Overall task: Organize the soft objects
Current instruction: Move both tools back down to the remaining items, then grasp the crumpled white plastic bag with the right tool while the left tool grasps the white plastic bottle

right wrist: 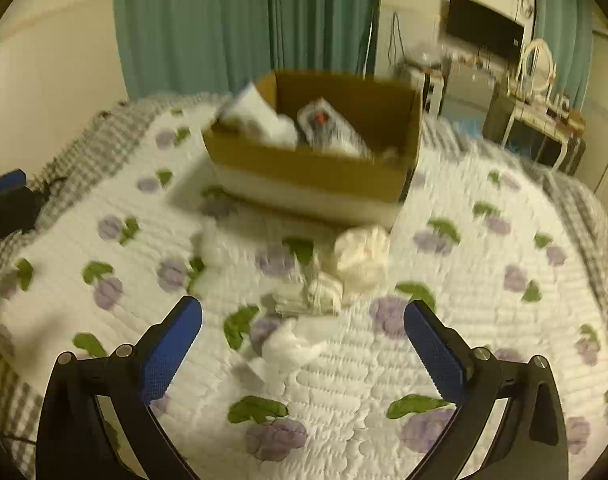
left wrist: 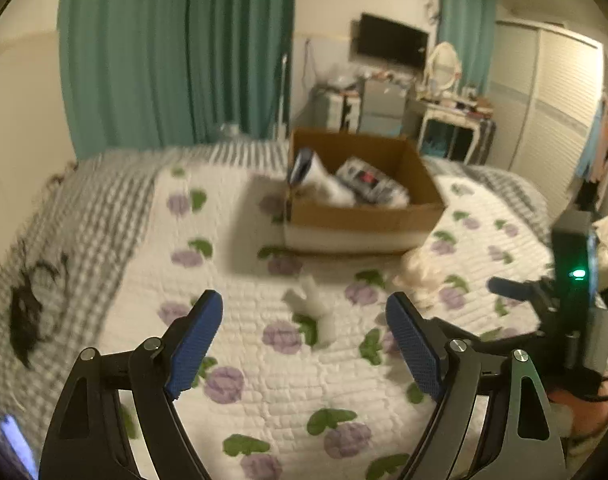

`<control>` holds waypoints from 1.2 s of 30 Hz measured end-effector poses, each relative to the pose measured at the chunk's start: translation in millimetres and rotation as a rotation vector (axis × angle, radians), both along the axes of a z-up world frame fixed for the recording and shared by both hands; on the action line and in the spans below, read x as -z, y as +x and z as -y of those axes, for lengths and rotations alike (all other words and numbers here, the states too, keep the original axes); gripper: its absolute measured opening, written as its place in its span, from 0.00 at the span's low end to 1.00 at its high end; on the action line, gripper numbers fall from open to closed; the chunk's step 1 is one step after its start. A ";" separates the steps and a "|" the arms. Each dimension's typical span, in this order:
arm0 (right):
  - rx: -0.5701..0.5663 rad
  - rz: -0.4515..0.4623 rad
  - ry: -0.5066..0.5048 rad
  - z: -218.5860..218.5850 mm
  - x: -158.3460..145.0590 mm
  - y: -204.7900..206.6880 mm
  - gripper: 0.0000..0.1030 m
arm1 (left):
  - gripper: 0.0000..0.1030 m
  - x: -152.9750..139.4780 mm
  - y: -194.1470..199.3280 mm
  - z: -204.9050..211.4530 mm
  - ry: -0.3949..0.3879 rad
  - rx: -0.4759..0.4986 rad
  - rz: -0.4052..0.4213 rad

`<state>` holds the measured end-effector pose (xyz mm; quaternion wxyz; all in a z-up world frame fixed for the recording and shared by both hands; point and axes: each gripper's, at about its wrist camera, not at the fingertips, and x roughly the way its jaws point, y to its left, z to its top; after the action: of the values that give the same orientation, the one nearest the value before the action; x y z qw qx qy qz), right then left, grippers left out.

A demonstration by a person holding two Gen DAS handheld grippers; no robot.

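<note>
A brown cardboard box (left wrist: 364, 216) (right wrist: 304, 168) sits on the flowered quilt and holds white and dark soft things. In front of it lie a small white cloth (left wrist: 314, 308) (right wrist: 206, 246), a cream bundle (left wrist: 418, 270) (right wrist: 362, 258), a striped rolled piece (right wrist: 304, 294) and a white crumpled piece (right wrist: 288, 346). My left gripper (left wrist: 304, 312) hovers open just short of the small white cloth, nothing between its fingers. My right gripper (right wrist: 303, 320) is open above the white crumpled piece, empty. The right gripper's body (left wrist: 572, 280) shows at the right edge of the left wrist view.
The quilt (right wrist: 484, 280) lies over a grey checked blanket (left wrist: 84, 208). Green curtains (left wrist: 176, 52) hang behind the bed. A dressing table with an oval mirror (left wrist: 444, 68) and a wall screen (left wrist: 390, 40) stand beyond the foot of the bed.
</note>
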<state>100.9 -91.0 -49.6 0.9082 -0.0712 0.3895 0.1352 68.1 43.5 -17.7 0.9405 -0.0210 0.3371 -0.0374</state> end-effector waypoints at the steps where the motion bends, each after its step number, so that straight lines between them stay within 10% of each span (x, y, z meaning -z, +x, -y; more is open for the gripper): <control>1: 0.002 -0.025 -0.008 -0.4 7.5 5.2 0.97 | 0.83 12.4 8.3 -0.2 0.002 -0.017 -0.024; 8: -0.026 -0.138 -0.068 -10.6 49.3 24.7 0.84 | 0.83 70.1 35.2 15.4 0.001 0.016 -0.134; 13: -0.043 -0.228 -0.071 -14.2 73.3 35.8 0.42 | 0.83 77.0 37.3 25.0 0.067 0.018 -0.138; 36: -0.069 -0.046 -0.043 -22.8 -2.9 57.0 0.40 | 0.80 83.4 99.1 25.9 0.011 -0.001 -0.197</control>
<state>157.9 -68.2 -46.7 0.8921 -0.1008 0.4104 0.1597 167.1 17.6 -101.1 0.9030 -0.0195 0.4279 -0.0326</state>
